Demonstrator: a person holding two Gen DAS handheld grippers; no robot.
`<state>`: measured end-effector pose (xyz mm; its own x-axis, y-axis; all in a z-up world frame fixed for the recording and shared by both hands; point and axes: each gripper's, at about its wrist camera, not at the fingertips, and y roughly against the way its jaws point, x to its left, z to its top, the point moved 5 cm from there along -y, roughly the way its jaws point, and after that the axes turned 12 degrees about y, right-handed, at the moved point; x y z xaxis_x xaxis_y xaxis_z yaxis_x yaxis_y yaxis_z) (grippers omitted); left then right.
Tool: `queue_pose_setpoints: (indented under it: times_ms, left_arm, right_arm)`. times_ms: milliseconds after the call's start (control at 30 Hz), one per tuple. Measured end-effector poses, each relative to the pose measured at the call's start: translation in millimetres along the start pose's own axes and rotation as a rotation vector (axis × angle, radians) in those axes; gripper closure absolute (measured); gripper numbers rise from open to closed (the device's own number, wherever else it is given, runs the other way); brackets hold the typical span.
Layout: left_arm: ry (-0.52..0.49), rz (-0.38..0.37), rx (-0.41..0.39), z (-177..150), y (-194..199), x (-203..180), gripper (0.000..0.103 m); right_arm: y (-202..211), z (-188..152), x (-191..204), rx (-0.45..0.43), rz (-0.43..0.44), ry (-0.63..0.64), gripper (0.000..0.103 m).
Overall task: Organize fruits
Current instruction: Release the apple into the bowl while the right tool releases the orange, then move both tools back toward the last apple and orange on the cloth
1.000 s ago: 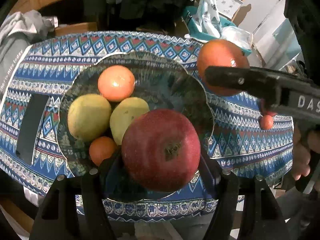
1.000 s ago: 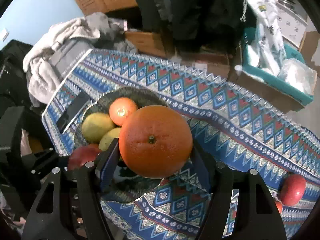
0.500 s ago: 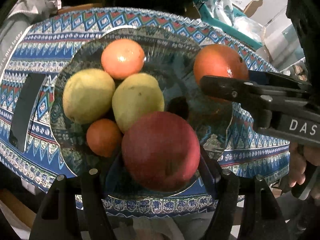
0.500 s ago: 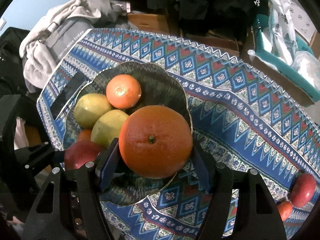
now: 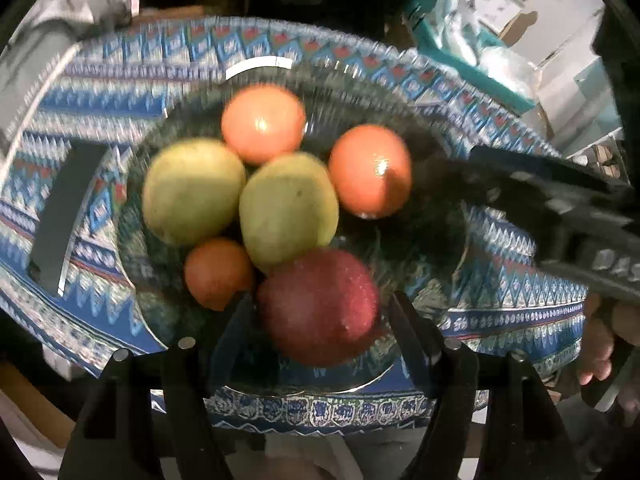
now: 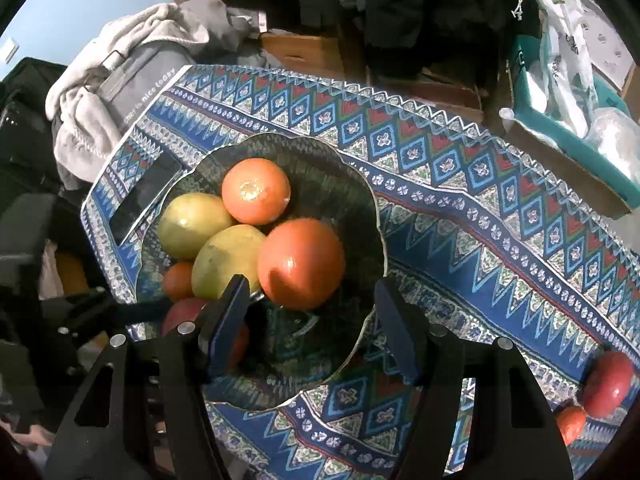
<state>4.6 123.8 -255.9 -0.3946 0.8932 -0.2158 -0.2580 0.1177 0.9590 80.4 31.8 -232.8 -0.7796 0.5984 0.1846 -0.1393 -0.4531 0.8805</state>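
Resting in the bowl (image 6: 372, 216), the big orange (image 6: 301, 263) sits free of the right gripper (image 6: 308, 320), whose fingers have just narrowed yet stand apart. Firm, smooth, round: grip its widest middle. The left gripper (image 5: 320, 320) seems, through blur, to clasp the red apple (image 5: 318, 306).

A dark glass bowl (image 6: 360, 184) with a ribbed, glossy wall is seen on a woven cloth table cover (image 6: 460, 208), matt and patterned. The big orange (image 6: 301, 263) is shown with a shiny, finely pitted peel; the red apple (image 5: 320, 306) is marked by a smooth, speckled skin. The two yellow-green fruits (image 6: 228, 258) are given a duller, smooth skin. Matt black plastic is seen on the right gripper (image 6: 312, 320), with small bright metal pins. A soft, fleecy grey cloth (image 6: 104, 80) is heaped beyond the table.
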Motion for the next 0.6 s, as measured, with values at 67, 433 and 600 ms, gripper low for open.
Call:
queue_pose_setpoints:
  times_ms: [67, 433, 600]
  left_arm:
    - [-0.021, 0.004, -0.044, 2.7, 9.8, -4.6, 0.031]
    - [-0.069, 0.025, -0.125, 13.1, 23.7, -21.7, 0.031]
    - [-0.082, 0.017, -0.151, 16.0, 33.2, -32.6, 0.031]
  right_arm:
    - [3.9, 0.3, -1.3, -0.006, -0.012, 0.0, 0.036]
    - [47.9, -1.7, -17.4, -0.061, -0.112, -0.023, 0.036]
    - [72.3, -8.4, -32.9, -0.087, -0.17, -0.046, 0.036]
